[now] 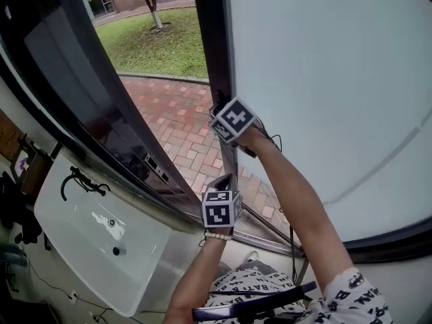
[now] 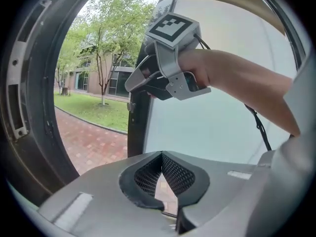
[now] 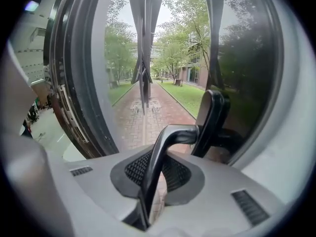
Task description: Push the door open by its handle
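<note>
The door [image 1: 324, 79] is a pale frosted panel with a dark edge [image 1: 214, 52], and it stands ajar onto the outside. Its dark metal lever handle [image 3: 170, 144] runs between the pads of my right gripper [image 3: 158, 169], which is shut on it. In the head view the right gripper [image 1: 221, 113] sits against the door edge at arm's length and hides the handle. My left gripper [image 1: 223, 182] hangs lower and nearer to me, clear of the door. The left gripper [image 2: 160, 157] is shut with nothing between its pads, and it looks up at the right gripper [image 2: 138, 83].
Red brick paving [image 1: 182, 127] and a lawn [image 1: 155, 42] lie beyond the opening. The dark fixed frame [image 1: 74, 106] borders the gap on the left. A white basin-like unit [image 1: 88, 241] stands low at the left. A person's patterned shirt [image 1: 270, 282] fills the bottom.
</note>
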A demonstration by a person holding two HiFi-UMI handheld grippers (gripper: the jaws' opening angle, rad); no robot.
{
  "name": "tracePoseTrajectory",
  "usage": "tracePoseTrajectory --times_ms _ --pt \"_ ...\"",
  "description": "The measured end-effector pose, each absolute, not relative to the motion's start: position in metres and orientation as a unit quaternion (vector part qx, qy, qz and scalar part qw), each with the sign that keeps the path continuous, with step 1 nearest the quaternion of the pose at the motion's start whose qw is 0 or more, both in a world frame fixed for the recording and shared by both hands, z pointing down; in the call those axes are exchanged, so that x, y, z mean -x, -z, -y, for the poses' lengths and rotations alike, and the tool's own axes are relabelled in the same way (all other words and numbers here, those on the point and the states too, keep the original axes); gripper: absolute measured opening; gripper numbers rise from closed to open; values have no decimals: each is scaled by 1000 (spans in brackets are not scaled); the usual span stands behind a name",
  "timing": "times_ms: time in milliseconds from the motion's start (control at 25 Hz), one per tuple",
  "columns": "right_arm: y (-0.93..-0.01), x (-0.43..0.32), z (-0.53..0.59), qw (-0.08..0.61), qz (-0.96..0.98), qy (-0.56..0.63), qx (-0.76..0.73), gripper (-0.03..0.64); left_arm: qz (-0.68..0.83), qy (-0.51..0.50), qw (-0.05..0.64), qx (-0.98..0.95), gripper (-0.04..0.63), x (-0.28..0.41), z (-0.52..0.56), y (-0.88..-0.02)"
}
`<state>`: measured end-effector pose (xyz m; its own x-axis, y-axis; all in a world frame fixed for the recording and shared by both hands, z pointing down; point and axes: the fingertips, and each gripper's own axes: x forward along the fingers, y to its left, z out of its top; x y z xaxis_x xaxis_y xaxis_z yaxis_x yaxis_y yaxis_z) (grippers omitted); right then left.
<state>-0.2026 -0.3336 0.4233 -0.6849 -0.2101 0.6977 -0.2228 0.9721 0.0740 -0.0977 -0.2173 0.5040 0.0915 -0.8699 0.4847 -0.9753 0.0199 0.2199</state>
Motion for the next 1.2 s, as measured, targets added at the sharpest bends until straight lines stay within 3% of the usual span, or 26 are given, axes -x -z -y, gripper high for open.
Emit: tracePoseTrajectory --times_ms 1200 --pt "-421 80 572 350 887 -114 -280 31 569 -133 280 -762 -12 82 369 -539"
